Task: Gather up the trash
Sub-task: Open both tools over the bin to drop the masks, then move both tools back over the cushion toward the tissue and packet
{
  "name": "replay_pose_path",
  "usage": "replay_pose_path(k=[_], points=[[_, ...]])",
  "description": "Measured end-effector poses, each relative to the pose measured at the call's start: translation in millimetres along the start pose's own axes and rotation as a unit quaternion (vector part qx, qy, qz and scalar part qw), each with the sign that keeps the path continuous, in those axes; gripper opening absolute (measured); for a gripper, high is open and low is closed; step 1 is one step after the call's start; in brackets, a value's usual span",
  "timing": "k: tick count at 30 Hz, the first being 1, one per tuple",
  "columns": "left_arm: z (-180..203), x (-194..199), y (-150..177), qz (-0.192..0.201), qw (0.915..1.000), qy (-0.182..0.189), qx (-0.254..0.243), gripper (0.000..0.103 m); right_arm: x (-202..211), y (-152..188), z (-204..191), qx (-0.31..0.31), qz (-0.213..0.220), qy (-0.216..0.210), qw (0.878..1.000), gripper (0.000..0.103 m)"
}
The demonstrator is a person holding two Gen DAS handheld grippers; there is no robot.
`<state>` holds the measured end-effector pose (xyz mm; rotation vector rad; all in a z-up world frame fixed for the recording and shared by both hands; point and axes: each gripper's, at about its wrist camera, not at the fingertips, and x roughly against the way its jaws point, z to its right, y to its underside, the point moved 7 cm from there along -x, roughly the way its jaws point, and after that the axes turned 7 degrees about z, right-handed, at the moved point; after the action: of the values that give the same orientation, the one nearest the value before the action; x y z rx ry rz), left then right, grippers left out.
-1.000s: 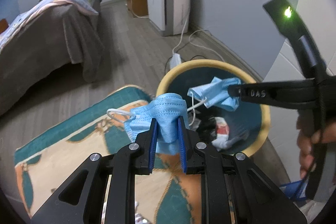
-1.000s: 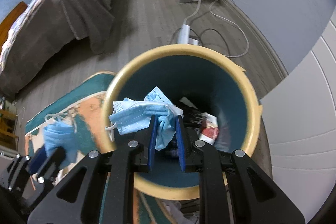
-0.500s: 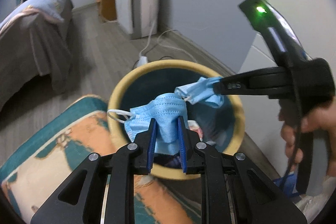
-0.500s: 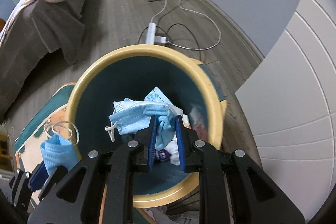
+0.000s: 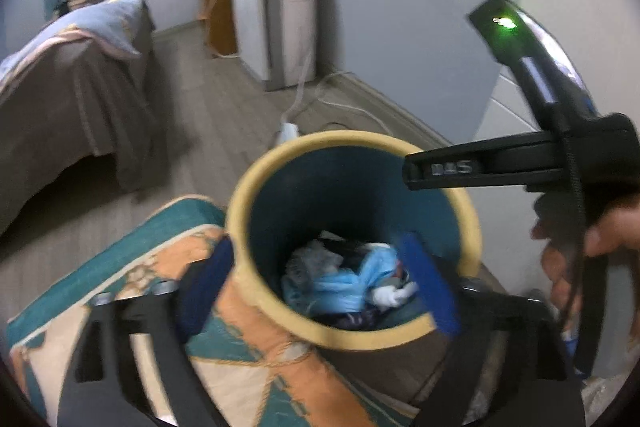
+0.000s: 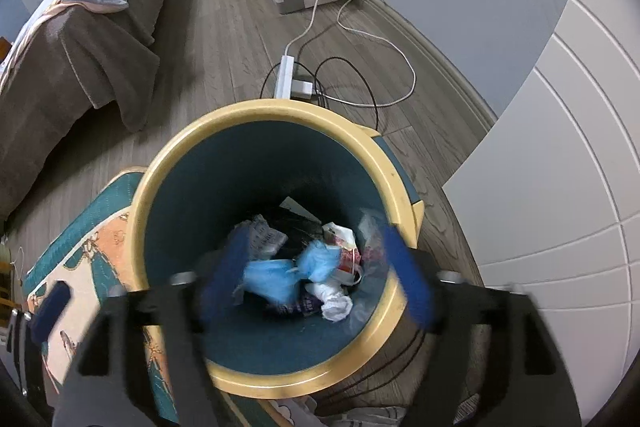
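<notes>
A round trash bin with a yellow rim (image 5: 280, 163) (image 6: 256, 111) and a dark teal inside stands on the floor. Two blue face masks (image 5: 340, 287) (image 6: 292, 271) lie inside it on other trash. My left gripper (image 5: 316, 287) is open and empty above the bin's near rim. My right gripper (image 6: 316, 279) is open and empty over the bin's mouth; it also shows in the left wrist view (image 5: 480, 171), reaching in from the right. A tip of the left gripper shows at the lower left of the right wrist view (image 6: 48, 311).
A patterned teal and orange rug (image 5: 120, 275) (image 6: 80, 259) lies left of the bin. A power strip with cables (image 6: 288, 75) lies on the wood floor behind it. A bed (image 5: 60, 87), a white appliance (image 5: 276, 19) and a white panelled door (image 6: 560, 167) stand around.
Both grippers opened and let go of their blue masks, which dropped into the bin. The left gripper moved right, over the bin's rim.
</notes>
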<state>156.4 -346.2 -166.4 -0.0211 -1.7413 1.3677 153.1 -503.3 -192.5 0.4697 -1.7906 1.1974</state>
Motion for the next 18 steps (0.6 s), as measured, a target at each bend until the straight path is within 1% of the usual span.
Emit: replay_pose_path(k=[1,2,3,4,10,15,18], points=[[-4.9,2.3,-0.1,0.000,0.9999,-0.010,0.004,0.091,3.5,-0.6,-3.6,0.005,0.004,-0.003,1.000,0.093],[-10.0,4.2,0.3,-0.003,0.9997,-0.021,0.007,0.094,5.6,-0.4,-6.1,0.009,0.005,-0.004,1.000,0.096],[-13.5,5.8,0.9,-0.006,0.9995,-0.030,0.009,0.095,7.7,-0.7,-8.6,0.012,0.007,-0.005,1.000,0.097],[-19.2,7.9,1.8,-0.010,0.9990,-0.041,0.013,0.095,10.0,-0.5,-11.3,0.016,0.007,-0.007,1.000,0.097],[-44.3,30.3,14.0,-0.033,0.9956,-0.076,0.044,0.097,25.3,3.2,-31.7,0.021,0.006,-0.026,0.999,0.097],[-66.0,53.0,27.9,-0.042,0.9912,-0.099,0.077,0.098,41.3,8.9,-60.4,0.048,0.012,-0.038,0.998,0.097],[-86.6,72.6,38.3,-0.041,0.9865,-0.126,0.096,0.098,51.6,14.7,-79.8,0.068,0.016,-0.047,0.996,0.097]])
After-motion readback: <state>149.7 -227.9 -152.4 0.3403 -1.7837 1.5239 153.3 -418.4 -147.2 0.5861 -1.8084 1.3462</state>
